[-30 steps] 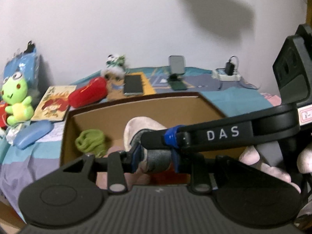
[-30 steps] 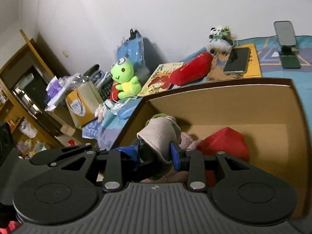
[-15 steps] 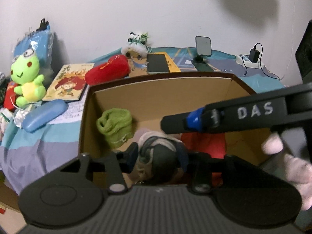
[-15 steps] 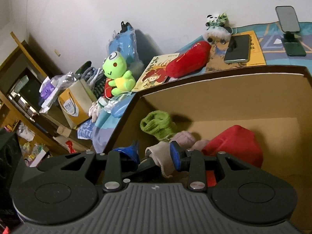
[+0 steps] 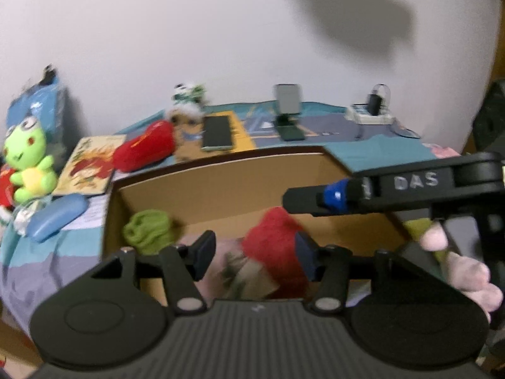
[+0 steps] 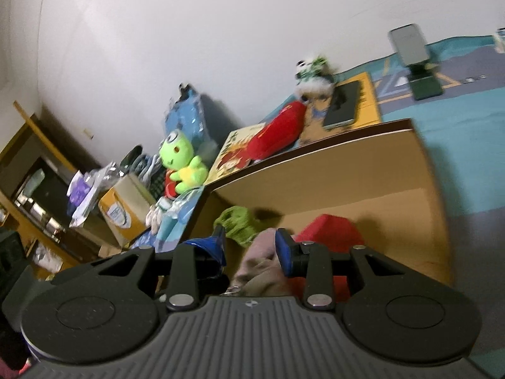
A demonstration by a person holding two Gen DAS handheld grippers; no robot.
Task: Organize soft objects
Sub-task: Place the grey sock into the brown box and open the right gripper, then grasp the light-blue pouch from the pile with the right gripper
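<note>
An open cardboard box point(image 5: 221, 189) stands on the bed and holds a green sock ball point(image 5: 148, 230), a red soft thing point(image 5: 274, 240) and a beige sock roll point(image 5: 246, 274). My left gripper point(image 5: 254, 252) hangs over the box's near side. Its jaws are opening wide, and the roll lies loose below them with neither pad touching it. My right gripper point(image 6: 251, 246) is over the same box point(image 6: 347, 183). The beige sock point(image 6: 262, 262) shows between its narrowly parted pads, with a gap beside the left pad. In the left wrist view its finger point(image 5: 315, 202) is bare.
A green frog plush point(image 5: 28, 164), a picture book point(image 5: 91, 164), a red plush point(image 5: 145, 148), a blue case point(image 5: 56, 218), a phone point(image 5: 217, 132) and a phone stand point(image 5: 287, 107) lie behind the box. A person's hand point(image 5: 457, 268) is at the right. A cluttered shelf point(image 6: 38, 189) stands far left.
The left jaws have spread and let go of the sock roll, which now lies in the box. The right gripper has drawn off to the right and rolled, tilting its view.
</note>
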